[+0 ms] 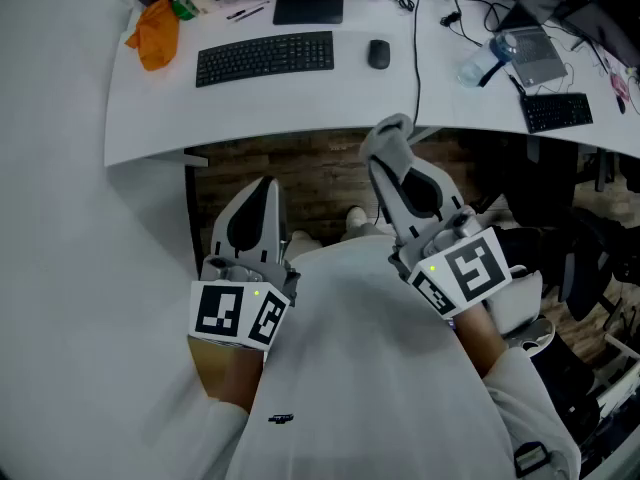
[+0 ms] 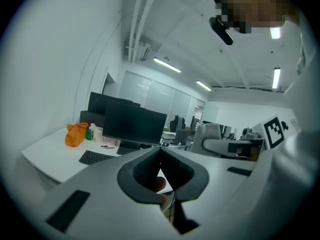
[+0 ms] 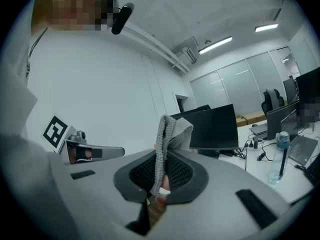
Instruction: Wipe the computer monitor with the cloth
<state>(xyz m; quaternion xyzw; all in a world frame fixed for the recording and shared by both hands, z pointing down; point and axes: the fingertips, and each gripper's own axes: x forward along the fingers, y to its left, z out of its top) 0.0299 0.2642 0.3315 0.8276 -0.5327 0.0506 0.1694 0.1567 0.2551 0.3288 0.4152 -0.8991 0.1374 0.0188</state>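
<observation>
The dark computer monitor (image 2: 134, 125) stands at the back of the white desk (image 1: 150, 108); only its stand base (image 1: 308, 6) shows in the head view. It also appears in the right gripper view as the black monitor (image 3: 215, 129). My right gripper (image 1: 385, 160) is shut on a grey cloth (image 1: 392, 136), which sticks up from the jaws as a folded grey cloth (image 3: 172, 131). My left gripper (image 1: 262, 186) is shut with nothing in it. Both grippers are held close to my body, short of the desk's front edge.
On the desk lie a black keyboard (image 1: 264, 56), a mouse (image 1: 378, 54) and an orange bundle (image 1: 155, 33) at the far left. A cable (image 1: 417, 58) runs down the desk. To the right are a water bottle (image 1: 480, 65), a laptop (image 1: 535, 53) and a second keyboard (image 1: 557, 111).
</observation>
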